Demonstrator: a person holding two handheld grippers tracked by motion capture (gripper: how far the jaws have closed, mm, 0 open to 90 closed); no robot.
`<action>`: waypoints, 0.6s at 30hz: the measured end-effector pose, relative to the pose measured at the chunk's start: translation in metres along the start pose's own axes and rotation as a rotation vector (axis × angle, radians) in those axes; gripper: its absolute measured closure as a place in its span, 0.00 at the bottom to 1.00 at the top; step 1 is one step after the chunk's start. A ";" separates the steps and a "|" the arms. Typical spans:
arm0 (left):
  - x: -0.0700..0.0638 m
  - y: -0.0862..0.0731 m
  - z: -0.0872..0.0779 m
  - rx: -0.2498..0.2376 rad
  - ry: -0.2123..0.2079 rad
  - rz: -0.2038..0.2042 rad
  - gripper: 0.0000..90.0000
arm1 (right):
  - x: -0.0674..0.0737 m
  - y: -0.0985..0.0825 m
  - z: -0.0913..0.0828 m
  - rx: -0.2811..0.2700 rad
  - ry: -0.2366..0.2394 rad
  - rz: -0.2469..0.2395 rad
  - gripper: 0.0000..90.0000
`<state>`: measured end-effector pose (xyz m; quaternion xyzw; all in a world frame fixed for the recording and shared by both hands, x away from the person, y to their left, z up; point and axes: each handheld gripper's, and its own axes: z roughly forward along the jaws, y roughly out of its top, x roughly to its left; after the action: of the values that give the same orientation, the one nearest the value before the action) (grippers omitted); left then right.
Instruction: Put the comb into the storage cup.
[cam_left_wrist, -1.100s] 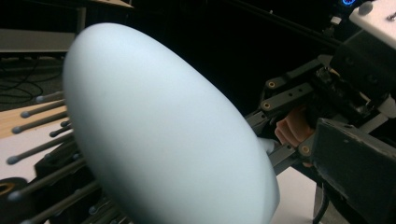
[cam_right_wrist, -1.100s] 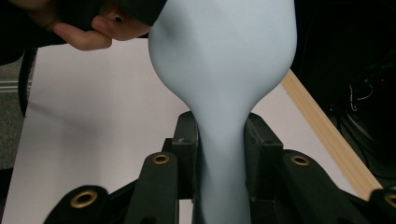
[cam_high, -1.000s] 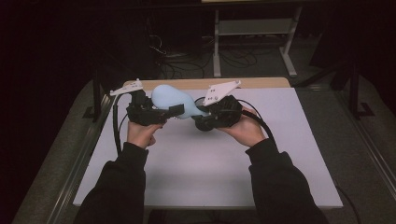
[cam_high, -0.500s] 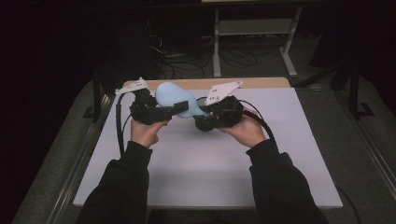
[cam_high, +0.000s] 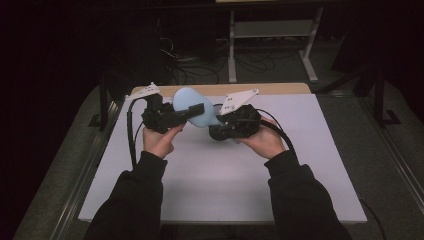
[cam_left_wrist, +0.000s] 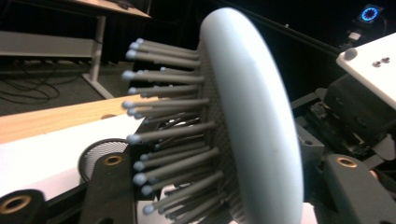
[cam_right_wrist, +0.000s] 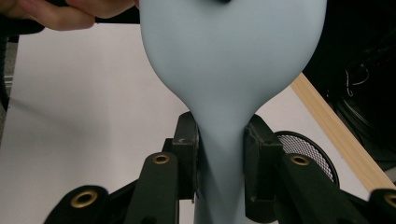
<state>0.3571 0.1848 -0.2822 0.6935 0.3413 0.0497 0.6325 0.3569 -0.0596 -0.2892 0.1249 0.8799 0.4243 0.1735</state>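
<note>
A light blue hairbrush (cam_high: 184, 98) with grey bristles is held above the white table top (cam_high: 225, 190) between both grippers. My right gripper (cam_high: 216, 123) is shut on its narrow handle (cam_right_wrist: 223, 140), one pad on each side. My left gripper (cam_high: 196, 113) reaches in from the left and its jaws have just been closing on the oval head (cam_left_wrist: 252, 116). One jaw stands at the bristle tips (cam_left_wrist: 140, 165), the other behind the smooth back. The brush lies level, head to the left.
A black mesh cup (cam_right_wrist: 306, 149) stands on the white top below the brush, near the wooden strip (cam_high: 280, 89) at the far edge. Black cables (cam_high: 131, 135) trail from both grippers. A desk frame (cam_high: 270, 45) and floor cables lie beyond in the dark.
The left gripper's jaws, wide apart beside the brush head a second ago, have come together around it. The right hand and the brush have kept still.
</note>
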 end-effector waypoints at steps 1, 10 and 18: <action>-0.001 0.000 0.001 0.006 0.000 0.004 0.51 | 0.000 -0.001 0.000 -0.001 0.000 0.003 0.76; -0.008 0.002 0.007 0.033 0.007 0.048 0.54 | -0.004 -0.010 0.002 -0.016 0.004 0.052 0.73; -0.019 0.003 0.016 0.070 0.058 0.166 0.56 | -0.005 -0.013 0.000 -0.037 0.000 0.106 0.55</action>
<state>0.3524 0.1609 -0.2755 0.7394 0.3023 0.1098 0.5915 0.3611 -0.0690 -0.2985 0.1681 0.8641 0.4489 0.1532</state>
